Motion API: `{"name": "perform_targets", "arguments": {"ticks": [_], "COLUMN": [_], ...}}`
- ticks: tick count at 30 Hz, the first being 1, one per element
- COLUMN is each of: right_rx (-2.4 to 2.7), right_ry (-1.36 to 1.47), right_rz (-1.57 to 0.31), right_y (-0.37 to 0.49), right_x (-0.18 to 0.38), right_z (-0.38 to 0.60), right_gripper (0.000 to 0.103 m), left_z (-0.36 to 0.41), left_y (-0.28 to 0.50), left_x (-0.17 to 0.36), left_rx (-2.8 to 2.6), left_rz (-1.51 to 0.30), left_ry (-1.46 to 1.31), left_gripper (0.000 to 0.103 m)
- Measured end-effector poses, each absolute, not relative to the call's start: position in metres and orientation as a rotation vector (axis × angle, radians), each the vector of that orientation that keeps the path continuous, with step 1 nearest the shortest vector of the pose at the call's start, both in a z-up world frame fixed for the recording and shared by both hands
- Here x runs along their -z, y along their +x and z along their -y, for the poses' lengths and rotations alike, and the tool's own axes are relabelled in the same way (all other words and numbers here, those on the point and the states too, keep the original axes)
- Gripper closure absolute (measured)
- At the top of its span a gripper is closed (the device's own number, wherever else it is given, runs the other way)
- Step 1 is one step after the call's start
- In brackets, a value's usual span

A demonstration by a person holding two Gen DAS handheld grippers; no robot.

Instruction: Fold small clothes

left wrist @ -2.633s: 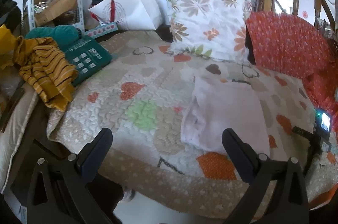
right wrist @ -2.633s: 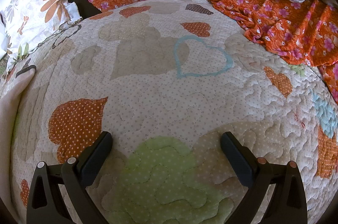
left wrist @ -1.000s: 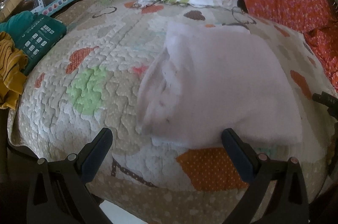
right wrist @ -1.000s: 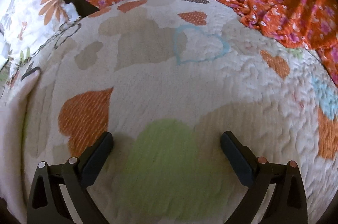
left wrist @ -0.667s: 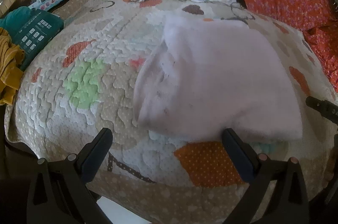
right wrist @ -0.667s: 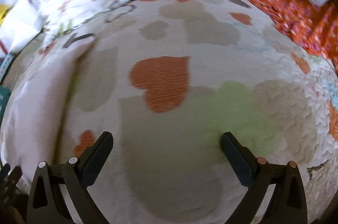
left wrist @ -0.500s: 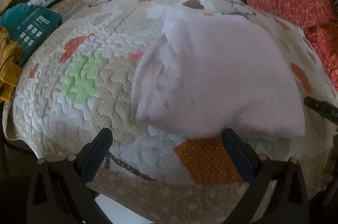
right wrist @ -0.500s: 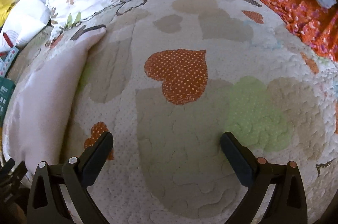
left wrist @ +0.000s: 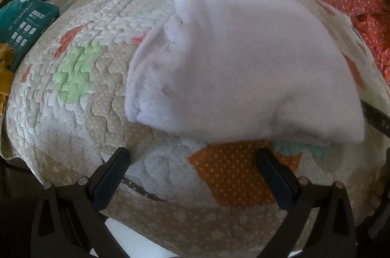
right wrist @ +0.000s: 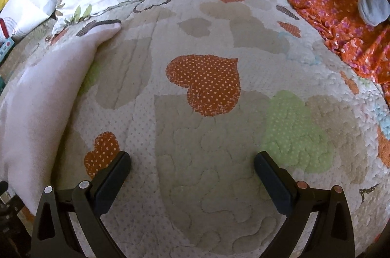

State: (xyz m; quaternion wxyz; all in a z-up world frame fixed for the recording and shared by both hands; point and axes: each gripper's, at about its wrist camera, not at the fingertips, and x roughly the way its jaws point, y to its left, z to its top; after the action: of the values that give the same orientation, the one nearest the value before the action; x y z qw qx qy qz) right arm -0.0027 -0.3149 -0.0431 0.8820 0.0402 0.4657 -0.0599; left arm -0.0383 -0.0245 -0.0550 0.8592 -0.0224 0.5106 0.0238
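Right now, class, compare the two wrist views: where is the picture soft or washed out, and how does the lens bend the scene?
Left wrist view: the white garment looks soft and pale, its fold lines faint; the quilt bulges like a dome. Right wrist view: sharper, with the orange heart patch crisp, though the garment at the left edge is pale; dark corners frame both.

Folded white garment [left wrist: 238, 68] on quilt [left wrist: 73, 97]
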Motion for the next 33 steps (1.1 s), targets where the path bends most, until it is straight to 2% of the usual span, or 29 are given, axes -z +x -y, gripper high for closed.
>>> {"name": "perform_targets", "arguments": {"ticks": [16,17,21,27,31,33], "right_rx": [0.125,0.125,0.122,0.113,0.094,0.026], "right_ry": [0.052,0.048,0.038,0.029,0.051,0.176], "right_rz": [-1.006,-1.011,-1.026,-1.032,-1.053,-1.03], "right_y": [0.002,0.003,0.003,0.001,-0.003,-0.008], "right_x": [0.044,0.044,0.044,0.044,0.041,0.031], "right_z": [0.313,0.312,0.312,0.312,0.313,0.319], "right_gripper": [0.0,0.0,0.0,0.0,0.0,0.003], "left_z": [0.019,0.017,0.011,0.002,-0.023,-0.041], "left_y": [-0.048,-0.049,-0.062,-0.069,-0.056,-0.049], "left_x": [0.059,0.057,0.037,0.011,0.006,0.006], "left_rx": [0.002,0.014,0.063,0.045,-0.02,-0.036], "left_rz": [-1.096,-1.09,-1.001,-0.874,-0.878,-0.9], "left_ry": [-0.111,-0.129,-0.157,-0.159,-0.223,-0.293], "left_gripper": [0.0,0.002,0.021,0.021,0.021,0.021]}}
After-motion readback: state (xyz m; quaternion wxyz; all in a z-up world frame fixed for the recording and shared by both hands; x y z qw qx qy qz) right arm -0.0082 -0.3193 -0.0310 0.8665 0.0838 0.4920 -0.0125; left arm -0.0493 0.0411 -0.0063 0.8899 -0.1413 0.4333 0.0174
